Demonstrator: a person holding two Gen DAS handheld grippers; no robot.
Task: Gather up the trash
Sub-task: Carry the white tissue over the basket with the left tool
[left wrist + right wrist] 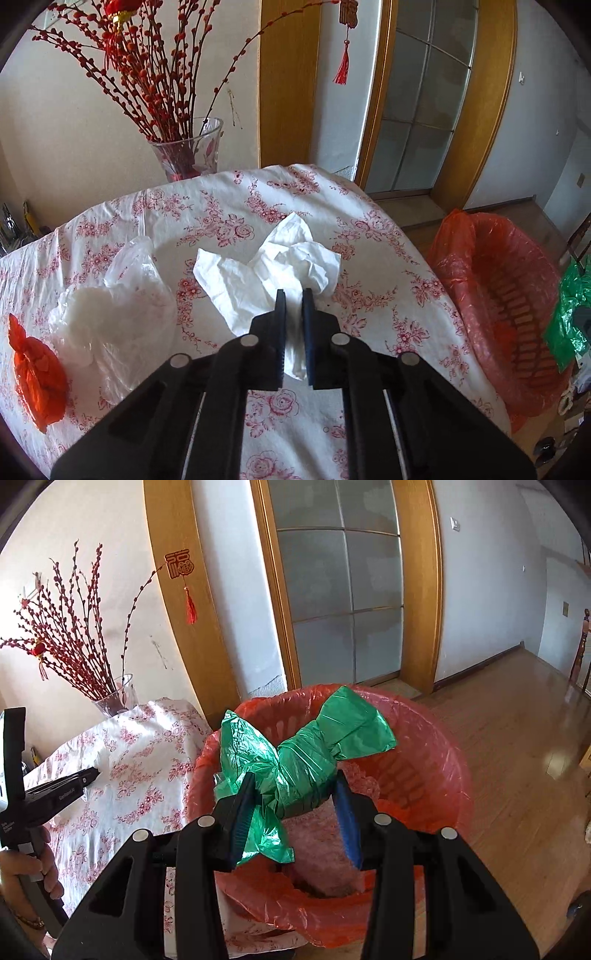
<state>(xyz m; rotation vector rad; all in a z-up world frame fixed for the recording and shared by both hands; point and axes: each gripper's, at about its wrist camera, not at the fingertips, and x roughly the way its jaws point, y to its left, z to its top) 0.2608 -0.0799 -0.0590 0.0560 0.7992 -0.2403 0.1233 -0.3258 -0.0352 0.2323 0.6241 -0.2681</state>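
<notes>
A crumpled white tissue (266, 273) lies on the flowered tablecloth (388, 295), and my left gripper (294, 299) is shut on its near end. Left of it lie a clear plastic bag (122, 314) and a knotted orange bag (37, 373). My right gripper (295, 786) is shut on a knotted green plastic bag (295, 760), held over the mouth of the bin lined with a red bag (436, 775). That bin (498, 295) stands on the floor right of the table, and the green bag (569, 317) shows at the right edge. The left gripper (94, 773) also shows over the tablecloth (140, 775).
A glass vase (192, 151) of red-budded branches stands at the table's far edge by the wall. Behind the bin is a wooden-framed door (343, 590) with frosted panes. Wooden floor (517, 738) stretches to the right. A hand (33, 871) holds the left tool.
</notes>
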